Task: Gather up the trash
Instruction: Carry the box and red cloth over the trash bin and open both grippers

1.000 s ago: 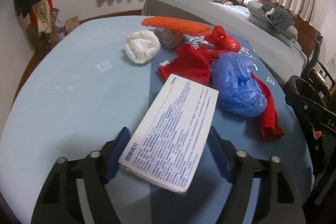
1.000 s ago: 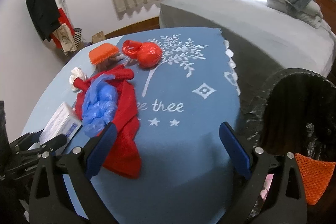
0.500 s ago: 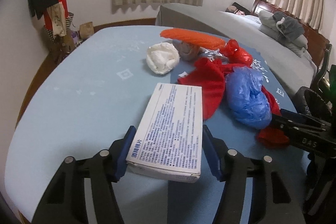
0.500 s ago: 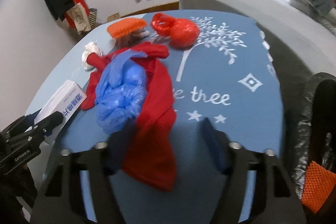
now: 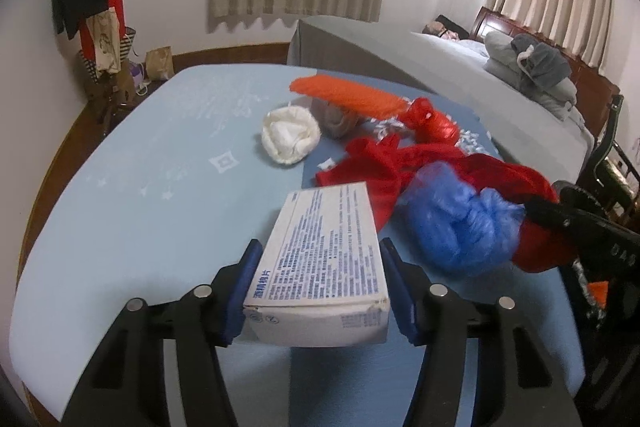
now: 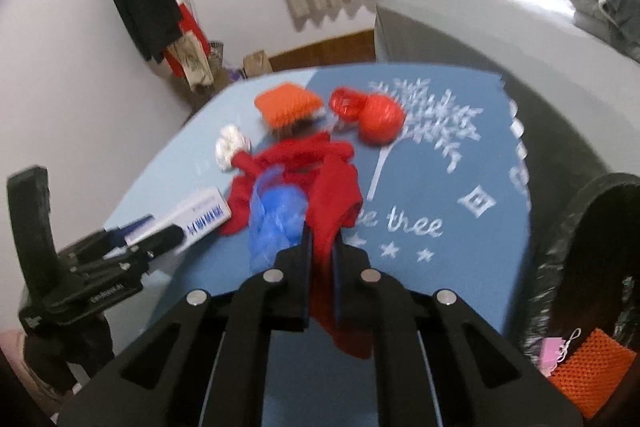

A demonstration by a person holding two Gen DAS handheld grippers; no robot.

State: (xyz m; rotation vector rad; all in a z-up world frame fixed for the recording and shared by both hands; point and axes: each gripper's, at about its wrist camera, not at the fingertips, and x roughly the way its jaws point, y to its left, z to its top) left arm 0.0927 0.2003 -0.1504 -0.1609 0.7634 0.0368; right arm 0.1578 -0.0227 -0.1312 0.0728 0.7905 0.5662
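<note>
A white printed box [image 5: 328,251] sits between my left gripper's [image 5: 320,247] blue pads, held a little above the blue tablecloth [image 5: 140,187]. The jaws are closing and the pads lie against its two long sides. The right wrist view also shows the box [image 6: 200,217] and the left gripper [image 6: 120,251]. My right gripper [image 6: 322,239] is shut on the near end of a red cloth [image 6: 332,187], which is pulled up off the table. A crumpled blue plastic bag [image 6: 276,219] lies against the cloth, and appears again as the blue bag [image 5: 456,223] beside the right gripper [image 5: 560,215].
Farther back on the table lie an orange net [image 5: 348,95], a red plastic ball of bag [image 5: 434,121] and a white wad [image 5: 290,135]. A black-lined bin [image 6: 568,227] stands at the table's right edge with an orange net piece [image 6: 592,359] inside. A bed [image 5: 440,67] is behind.
The right jaws went from wide open to shut on the red cloth and lifted its end. The left pads came in against the box, which rose off the cloth.
</note>
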